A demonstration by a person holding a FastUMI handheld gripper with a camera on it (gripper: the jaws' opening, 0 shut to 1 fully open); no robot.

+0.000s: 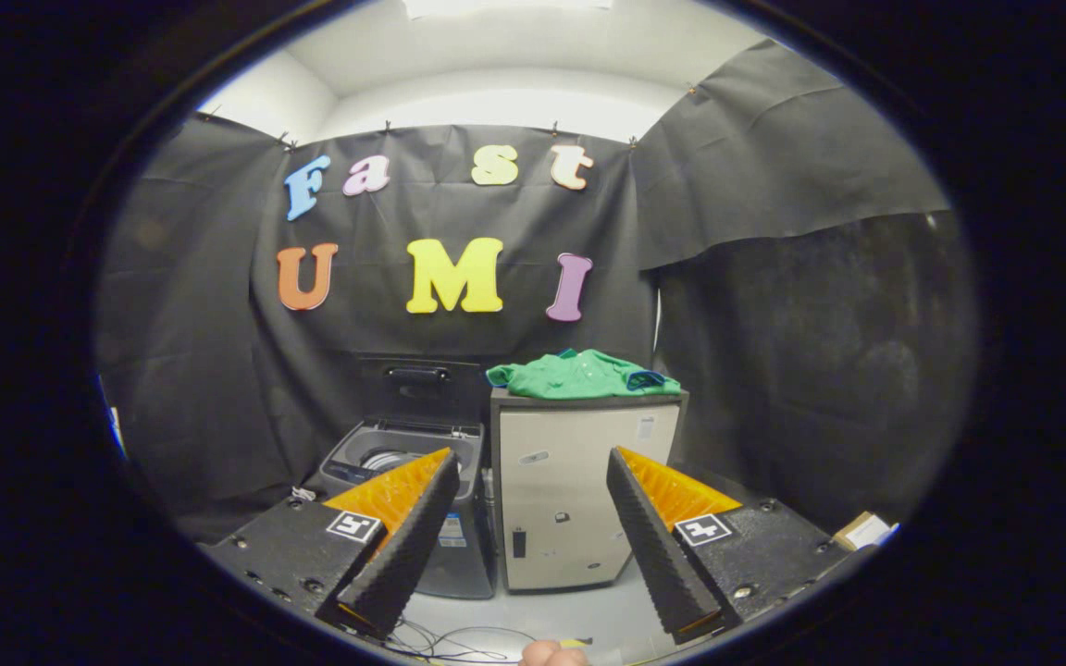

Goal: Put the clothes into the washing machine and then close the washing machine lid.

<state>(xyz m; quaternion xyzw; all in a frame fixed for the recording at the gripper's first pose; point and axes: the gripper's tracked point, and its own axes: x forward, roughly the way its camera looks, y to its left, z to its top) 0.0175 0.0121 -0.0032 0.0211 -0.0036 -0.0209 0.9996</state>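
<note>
Ahead, gripper [533, 472] jaws apart (empty), labels unreadable

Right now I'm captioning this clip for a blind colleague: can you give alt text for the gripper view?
A green garment lies on a pale cabinet, beside a small top-loading washing machine whose lid stands open. The open gripper hangs well short of them, holding nothing, in a booth draped in black cloth.

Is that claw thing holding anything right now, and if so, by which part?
Nothing is held. The gripper is open with a bare gap between its fingers; the green shirt lies beyond them on the cabinet.
</note>
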